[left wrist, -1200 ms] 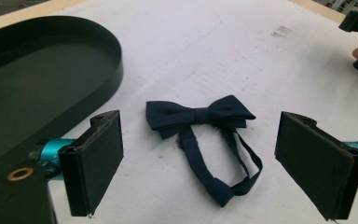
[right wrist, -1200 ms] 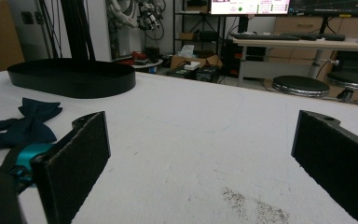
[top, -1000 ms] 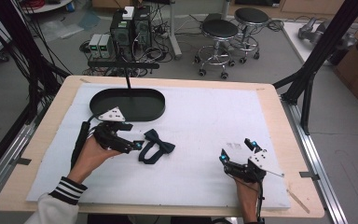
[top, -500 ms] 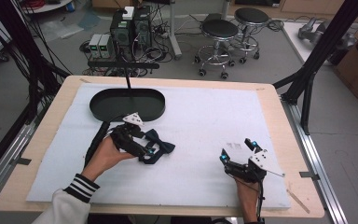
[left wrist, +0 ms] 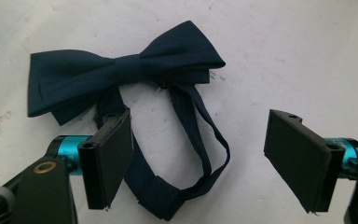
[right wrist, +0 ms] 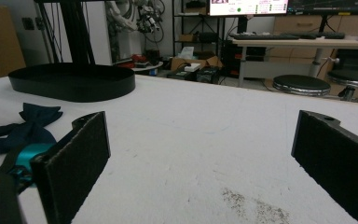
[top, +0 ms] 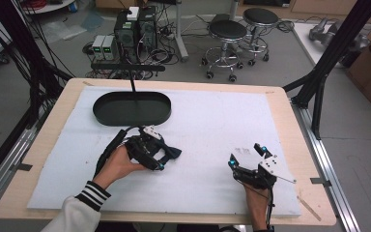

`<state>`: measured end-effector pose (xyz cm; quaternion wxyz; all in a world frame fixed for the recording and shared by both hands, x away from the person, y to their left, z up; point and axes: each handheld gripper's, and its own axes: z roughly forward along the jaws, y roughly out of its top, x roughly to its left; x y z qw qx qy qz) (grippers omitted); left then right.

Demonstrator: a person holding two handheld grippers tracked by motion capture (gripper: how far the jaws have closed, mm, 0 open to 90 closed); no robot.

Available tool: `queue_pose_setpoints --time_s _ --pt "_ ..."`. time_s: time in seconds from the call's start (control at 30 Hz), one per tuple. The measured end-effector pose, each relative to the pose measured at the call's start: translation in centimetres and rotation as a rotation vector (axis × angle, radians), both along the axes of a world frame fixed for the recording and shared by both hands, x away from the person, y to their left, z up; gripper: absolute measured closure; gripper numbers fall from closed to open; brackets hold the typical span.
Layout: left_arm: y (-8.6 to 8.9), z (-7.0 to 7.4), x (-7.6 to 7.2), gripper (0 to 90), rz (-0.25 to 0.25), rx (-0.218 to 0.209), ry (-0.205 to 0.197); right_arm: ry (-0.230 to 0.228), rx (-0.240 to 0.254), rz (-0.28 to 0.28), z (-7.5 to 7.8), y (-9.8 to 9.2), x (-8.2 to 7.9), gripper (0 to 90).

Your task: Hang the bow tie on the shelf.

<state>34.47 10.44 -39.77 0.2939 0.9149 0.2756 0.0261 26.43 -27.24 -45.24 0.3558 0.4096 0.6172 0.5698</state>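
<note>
A dark navy bow tie (left wrist: 121, 74) with a looped strap (left wrist: 200, 154) lies flat on the white mat, just right of my left hand in the high view (top: 171, 153). My left gripper (left wrist: 198, 161) hangs directly over it, open, its jaws on either side of the strap loop. In the high view the left gripper (top: 157, 154) covers part of the tie. My right gripper (top: 246, 157) rests low at the mat's front right, open, nothing between its jaws (right wrist: 200, 172). The bow tie (right wrist: 25, 121) also shows at the left of the right gripper view.
A black oval tray (top: 132, 108) sits at the back left of the mat, seen low and wide in the right gripper view (right wrist: 72, 81). A black post (top: 133, 84) stands over it. The wooden table edge (top: 299, 125) borders the white mat. A dirt smudge (right wrist: 254, 205) marks the mat.
My left gripper has moved right from beside the tray to directly over the bow tie. The right gripper has stayed in place.
</note>
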Motion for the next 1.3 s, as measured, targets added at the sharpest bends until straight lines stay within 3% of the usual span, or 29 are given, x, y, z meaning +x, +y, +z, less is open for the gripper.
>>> queue_pose_setpoints --time_s 0.07,0.4,0.93,1.2,1.3 --pt "-0.1 -0.1 0.0 24.7 -0.003 -0.004 0.008 -0.001 0.003 0.001 0.0 0.0 0.0 3.3" --pt "-1.4 -1.1 -0.1 30.9 -0.037 0.065 0.014 0.0 0.002 0.0 0.0 0.0 0.0 3.2" --pt "-1.7 -1.7 0.3 43.4 -0.022 0.087 0.062 -0.004 0.005 0.002 0.0 -0.1 0.0 3.2" --pt "-1.8 -1.8 0.4 53.2 -0.016 0.078 0.058 -0.008 0.002 0.003 0.0 -0.1 0.0 3.2" --pt "-1.8 -1.8 0.4 53.0 -0.011 0.088 0.055 -0.008 0.003 0.003 0.0 -0.1 0.0 3.2"
